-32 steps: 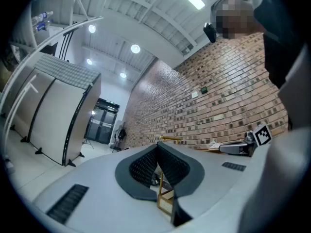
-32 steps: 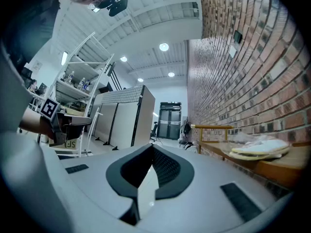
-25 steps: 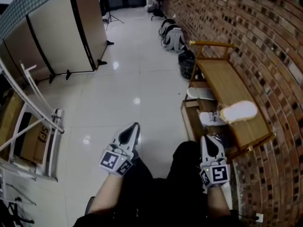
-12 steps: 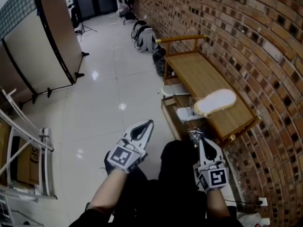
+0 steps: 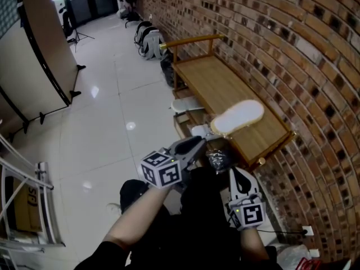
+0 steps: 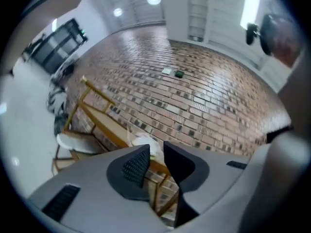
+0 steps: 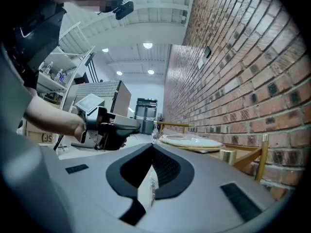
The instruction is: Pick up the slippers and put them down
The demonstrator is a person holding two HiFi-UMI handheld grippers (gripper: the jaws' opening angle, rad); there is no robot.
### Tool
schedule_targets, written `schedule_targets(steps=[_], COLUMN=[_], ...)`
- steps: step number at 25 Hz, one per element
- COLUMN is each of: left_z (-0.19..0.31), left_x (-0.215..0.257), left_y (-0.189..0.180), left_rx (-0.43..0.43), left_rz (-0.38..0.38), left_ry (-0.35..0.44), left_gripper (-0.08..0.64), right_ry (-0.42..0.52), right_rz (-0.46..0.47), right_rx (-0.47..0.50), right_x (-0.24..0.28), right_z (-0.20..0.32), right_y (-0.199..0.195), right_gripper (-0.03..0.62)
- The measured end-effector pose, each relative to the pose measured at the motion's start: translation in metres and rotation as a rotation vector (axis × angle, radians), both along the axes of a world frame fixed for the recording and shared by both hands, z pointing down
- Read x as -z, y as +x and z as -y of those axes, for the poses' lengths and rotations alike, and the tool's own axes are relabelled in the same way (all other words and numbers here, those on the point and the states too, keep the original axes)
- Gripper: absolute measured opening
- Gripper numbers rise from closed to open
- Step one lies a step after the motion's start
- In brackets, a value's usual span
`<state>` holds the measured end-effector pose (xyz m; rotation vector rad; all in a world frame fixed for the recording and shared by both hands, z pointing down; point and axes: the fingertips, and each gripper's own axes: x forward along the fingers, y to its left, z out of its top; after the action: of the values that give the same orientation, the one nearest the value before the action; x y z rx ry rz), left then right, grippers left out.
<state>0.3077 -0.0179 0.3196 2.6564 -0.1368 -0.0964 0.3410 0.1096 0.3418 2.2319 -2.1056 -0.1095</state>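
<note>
A white slipper (image 5: 239, 116) lies on top of a wooden bench (image 5: 216, 83) against the brick wall; it also shows as the slipper (image 6: 144, 142) in the left gripper view and the slipper (image 7: 192, 141) in the right gripper view. A second white slipper (image 5: 188, 104) rests on the bench's low shelf. My left gripper (image 5: 197, 143) points level at the bench's near end, short of it. Its jaws have just been opening and stand slightly apart with nothing between them (image 6: 156, 150). My right gripper (image 5: 238, 173) is held lower, beside the bench corner, its jaws closed and empty (image 7: 152, 147).
Backpacks (image 5: 147, 38) lie on the floor beyond the bench's far end. A crumpled shiny bag (image 5: 217, 159) sits by the bench's near leg. A tall partition panel (image 5: 39, 49) and a white metal rack (image 5: 39, 201) stand at the left. The person's dark-clothed legs fill the bottom.
The view has swung right toward the bench. My left gripper moved right toward the bench end and rolled over, and its jaws parted a little. The right gripper shifted slightly.
</note>
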Motion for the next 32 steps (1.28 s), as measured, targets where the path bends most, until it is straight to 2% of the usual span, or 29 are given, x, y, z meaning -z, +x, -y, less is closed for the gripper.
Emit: schedule_targets(steps=[2,6,9,11,12,16,20,22,23,24,25,29,32], left_z=[0.001,0.016,0.027,0.032,0.035,0.040,0.044,0.046,0.047,0.048,0.049,0.048,0.052], left_x=[-0.007,-0.015,-0.024,-0.028,-0.030,-0.041,-0.047,-0.047,-0.047,-0.046,-0.044,-0.037,-0.023], left_y=[0.017,0.036,0.045,0.054,0.058,0.077,0.087,0.088,0.088,0.088,0.088,0.086,0.076], left_rx=[-0.034,0.009,0.005,-0.017,-0.023,-0.069,-0.102,-0.087,-0.074,-0.060,-0.051,-0.072,-0.087], left_rz=[-0.001,0.036,0.007,-0.014,-0.017,0.013,-0.008,-0.007,-0.006,-0.008,-0.014,-0.049,-0.111], left_ry=[-0.163,-0.292,-0.536,-0.656,-0.681,-0.730,-0.809,-0.797,-0.789,-0.784,-0.784,-0.791,-0.785], left_gripper=[0.096,0.182,0.309,0.324,0.324,0.324,0.323,0.280,0.236,0.147,0.103,0.071,0.069], right_ry=[0.024,0.028,0.014,0.010,0.008,0.002,-0.005,-0.017,-0.022,-0.025,-0.027,-0.032,-0.026], right_rz=[-0.003,-0.014,-0.013,-0.018,-0.019,-0.018,-0.025,-0.021,-0.020,-0.020,-0.019,-0.011,-0.015], right_rx=[-0.004,-0.004,-0.012,-0.016,-0.018,-0.027,-0.035,-0.039,-0.039,-0.038,-0.037,-0.024,-0.005], right_x=[0.003,0.004,0.003,0.004,0.004,0.006,0.009,0.007,0.006,0.004,0.002,-0.001,0.003], right_z=[0.002,0.007,0.007,0.009,0.010,0.017,0.017,0.015,0.014,0.014,0.015,0.017,0.022], right_y=[0.003,0.004,0.006,0.009,0.010,0.010,0.010,0.011,0.012,0.013,0.013,0.009,0.004], right_gripper=[0.011,0.011,0.011,0.011,0.011,0.011,0.011,0.011,0.011,0.011,0.011,0.011,0.011])
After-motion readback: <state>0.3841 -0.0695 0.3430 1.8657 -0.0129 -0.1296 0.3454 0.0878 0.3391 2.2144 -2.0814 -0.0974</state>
